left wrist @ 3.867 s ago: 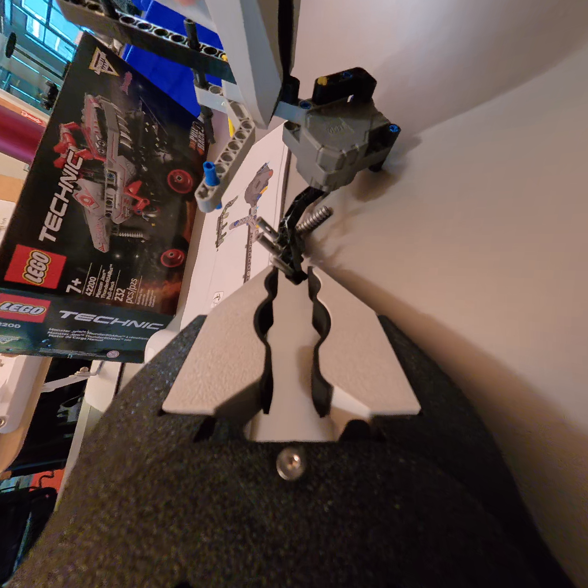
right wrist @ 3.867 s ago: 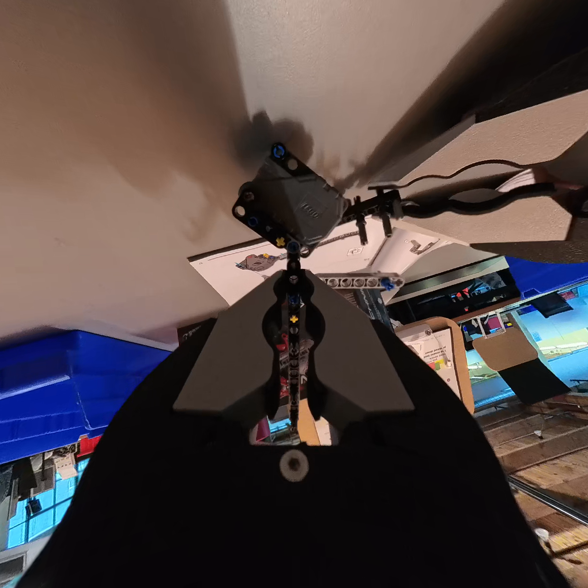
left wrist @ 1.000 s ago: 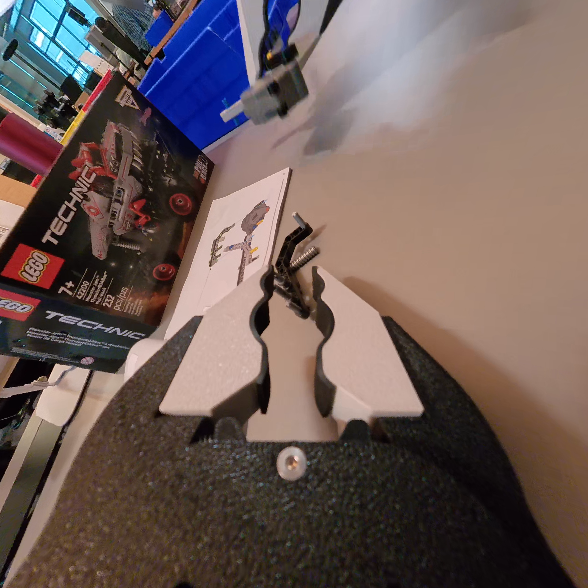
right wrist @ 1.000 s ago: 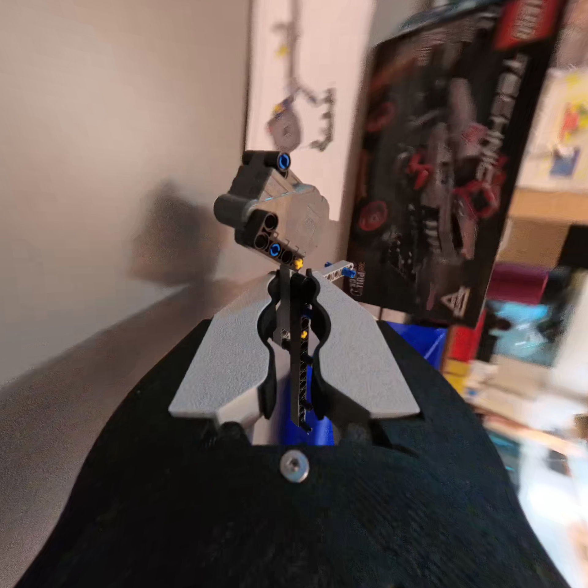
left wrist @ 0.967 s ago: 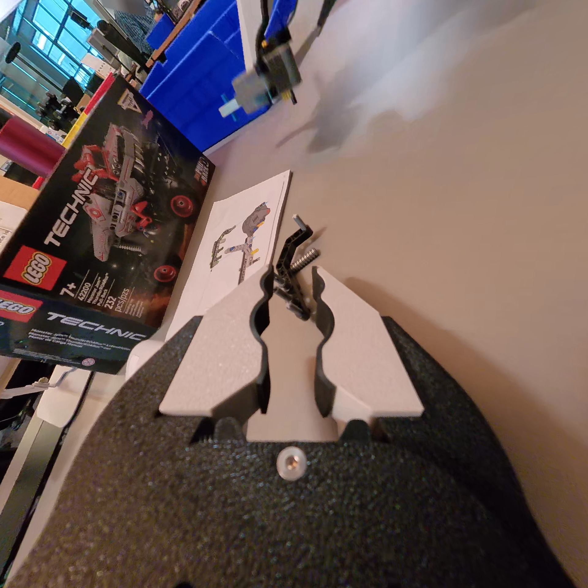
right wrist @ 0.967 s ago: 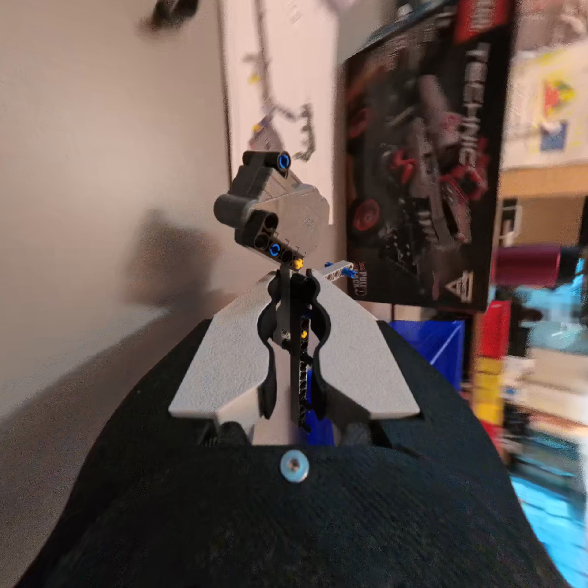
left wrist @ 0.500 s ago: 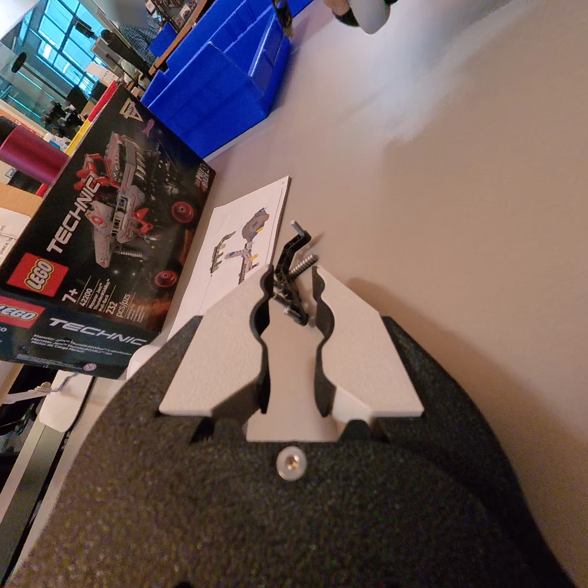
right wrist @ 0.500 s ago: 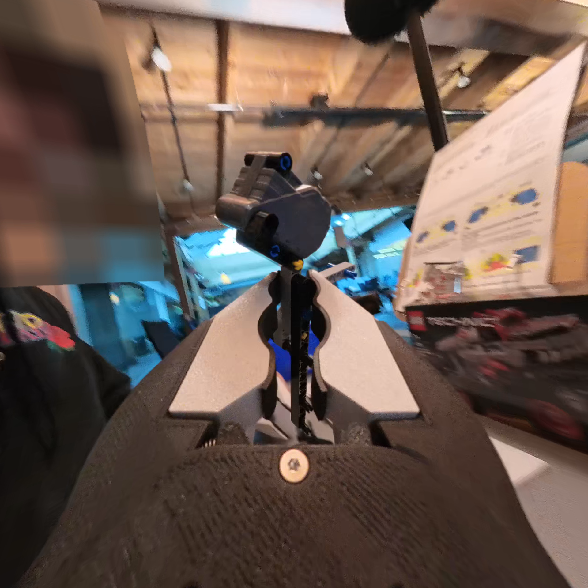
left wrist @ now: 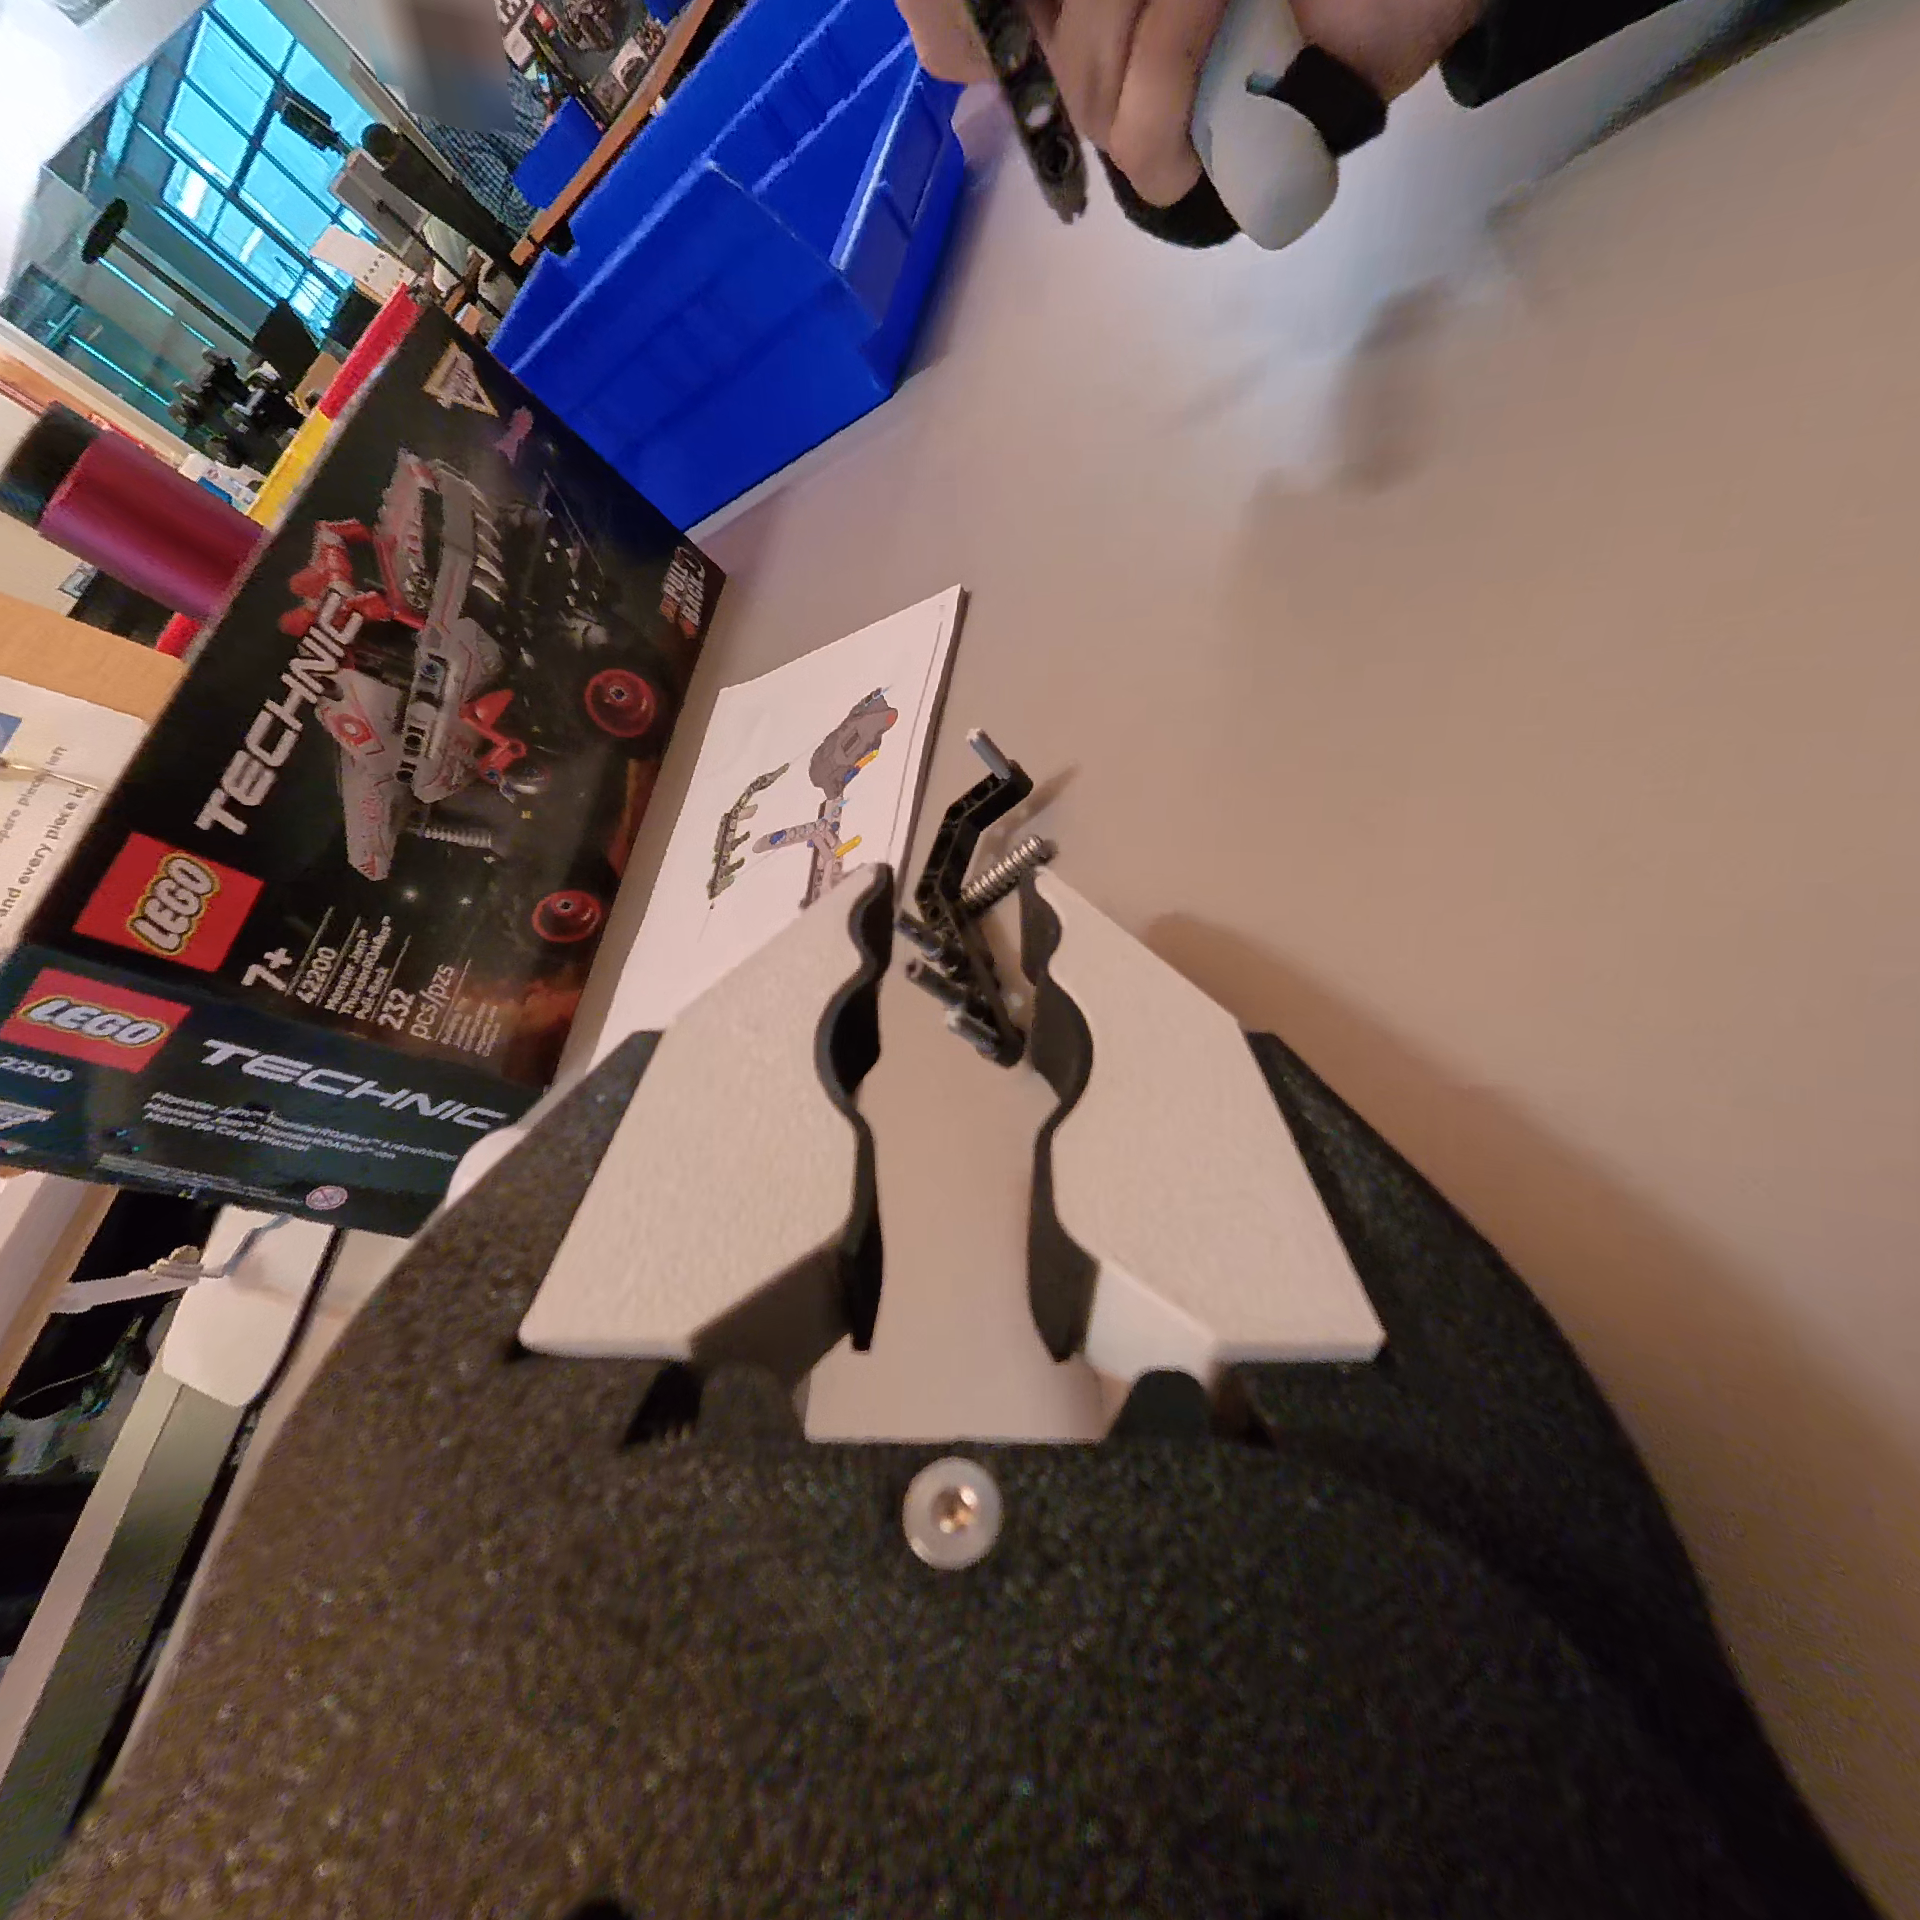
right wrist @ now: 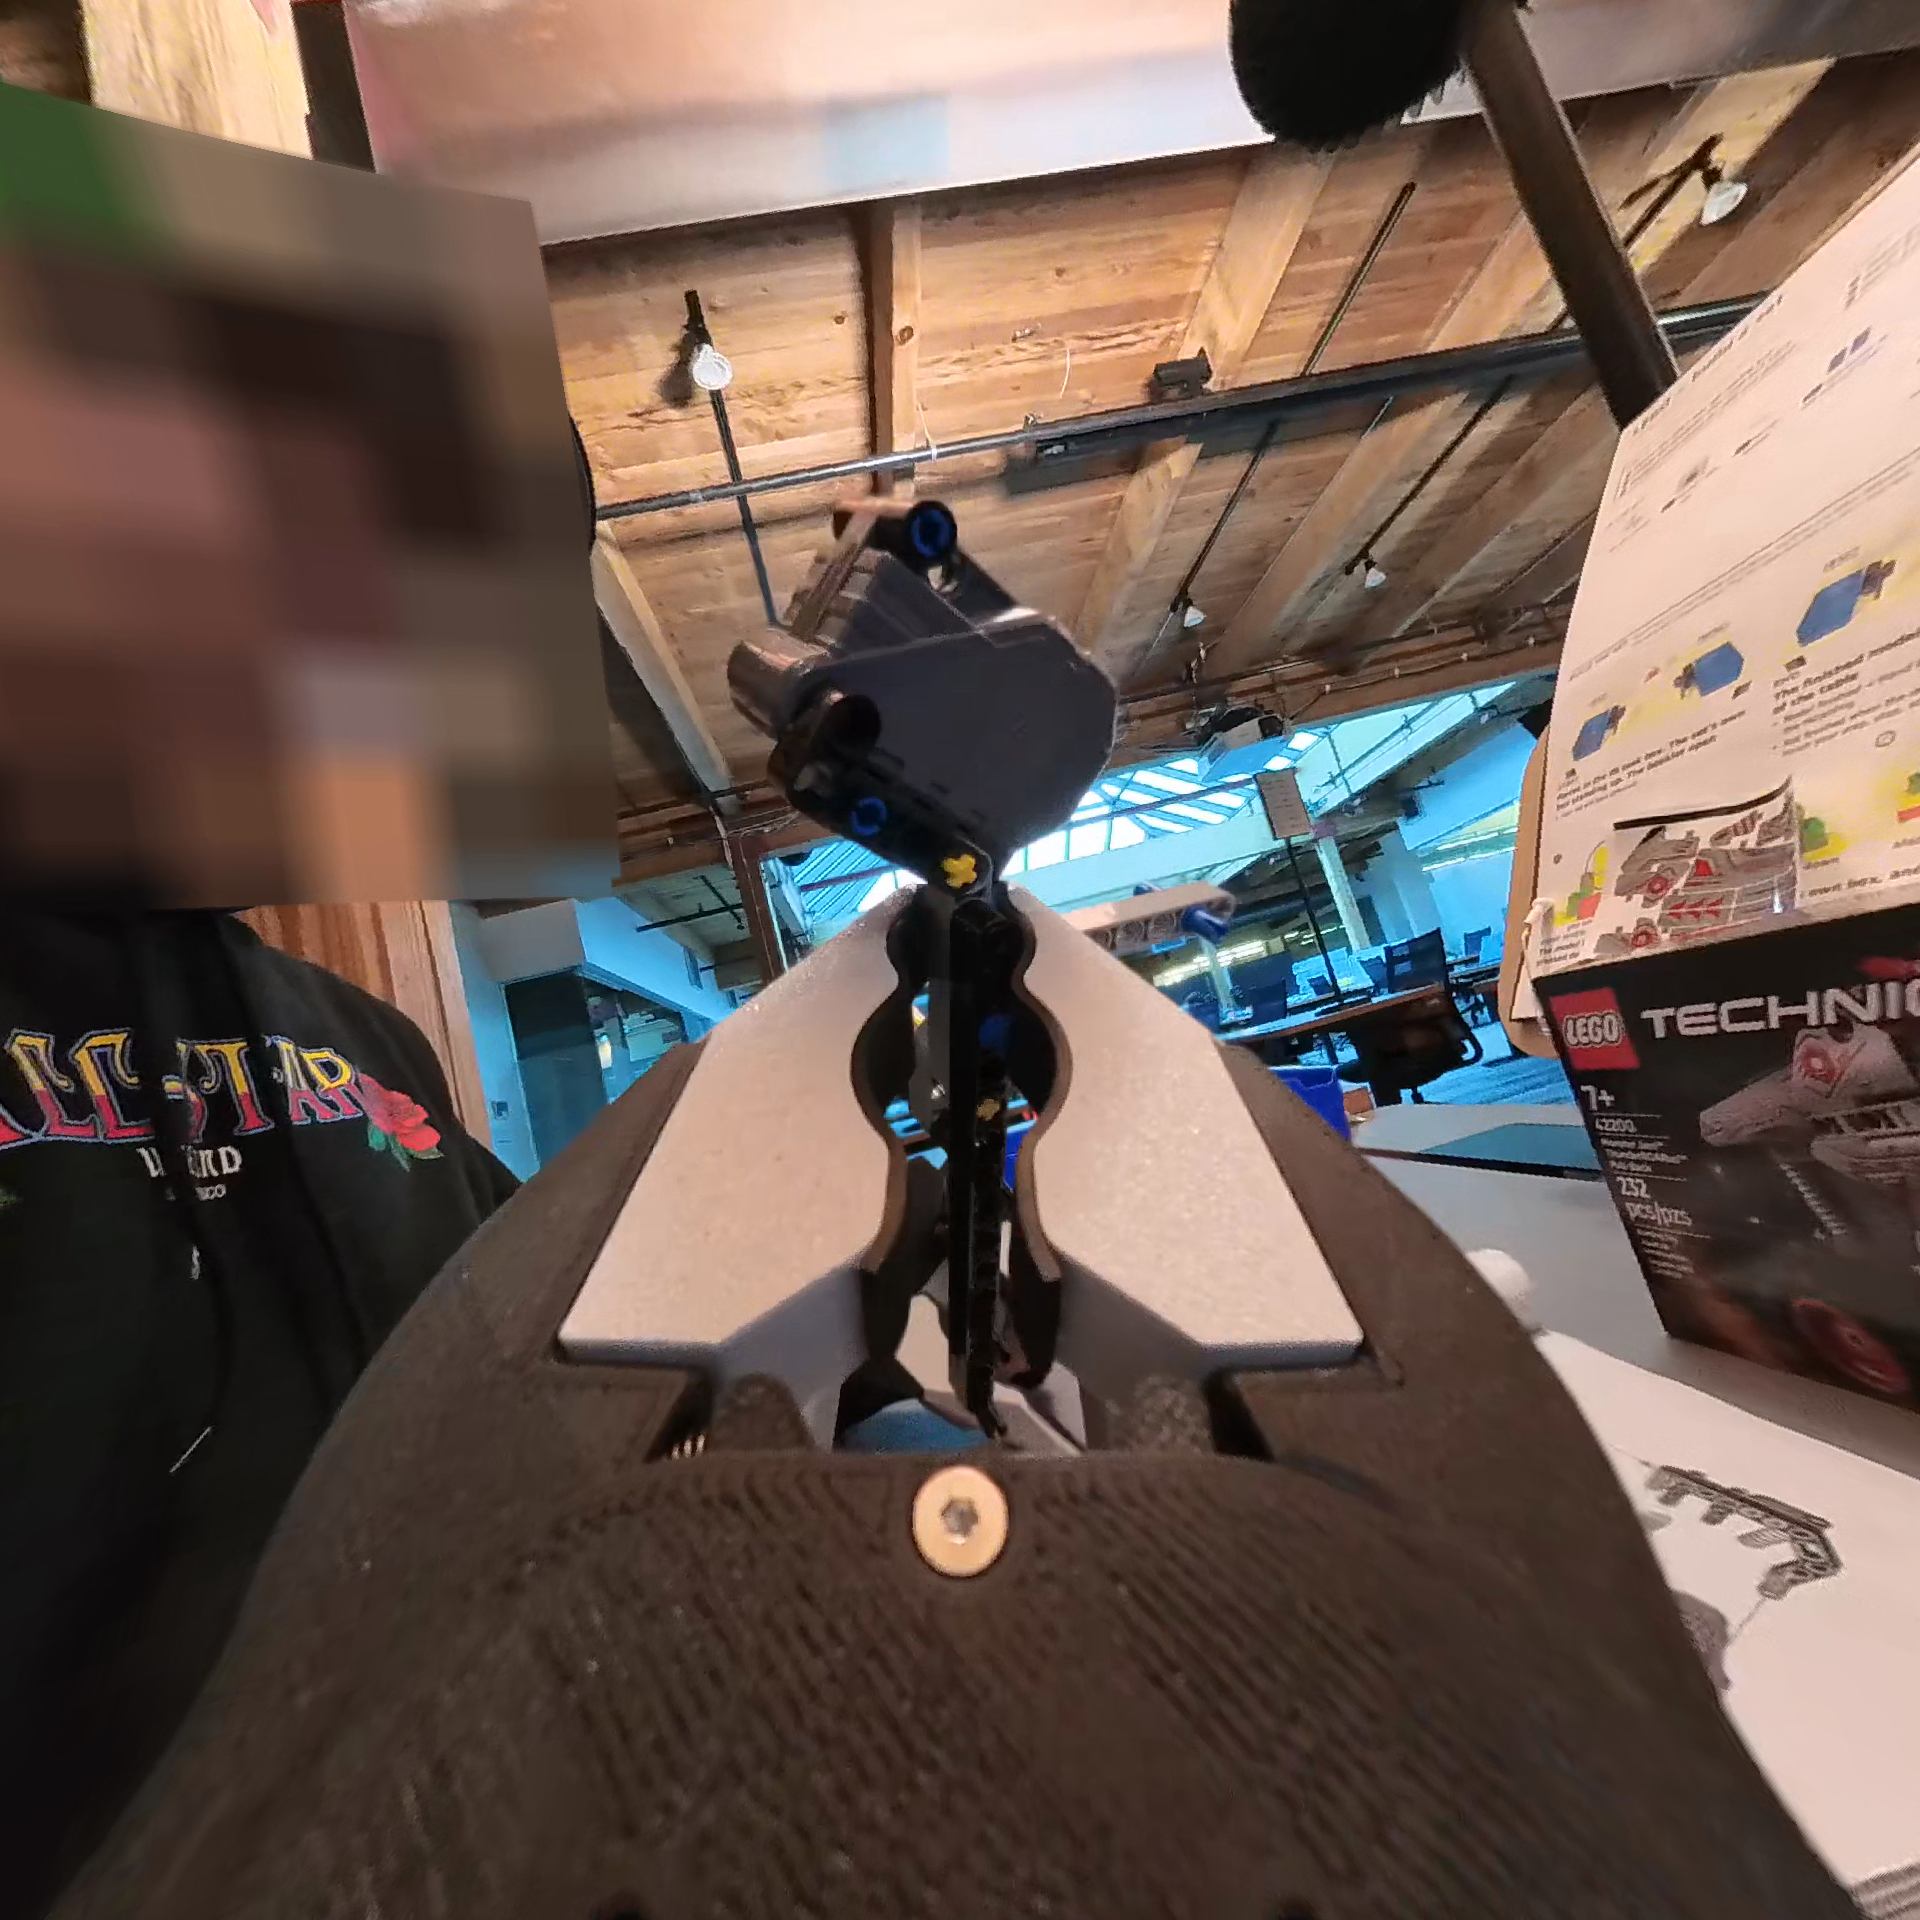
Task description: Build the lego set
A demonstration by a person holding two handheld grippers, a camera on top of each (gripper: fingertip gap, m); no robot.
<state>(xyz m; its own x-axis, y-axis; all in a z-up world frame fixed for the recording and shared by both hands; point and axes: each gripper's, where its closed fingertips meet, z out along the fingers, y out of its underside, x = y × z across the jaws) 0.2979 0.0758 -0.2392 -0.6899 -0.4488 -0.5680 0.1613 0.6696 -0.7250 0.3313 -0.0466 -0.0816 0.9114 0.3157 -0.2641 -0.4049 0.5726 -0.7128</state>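
Note:
My left gripper lies low on the beige table. Its jaws stand narrowly apart on a black bent beam with pins, whose far end carries a grey axle. A metal spring lies beside the beam. My right gripper is raised in the air, pointing up toward the wooden ceiling. It is shut on a long black beam that carries a dark grey block with blue pins and a yellow axle end. In the left wrist view the hand holding the right gripper shows at the top.
The black set box stands at the left, also in the right wrist view. The instruction booklet lies beside it. Blue bins stand at the back. A person in a black top is close on the left. Left tips to right tips: about 20 cm.
The right gripper has pulled the grey block assembly away from the left gripper, lifted it and swung it up toward the ceiling. The left gripper has barely moved and keeps the black bent beam.

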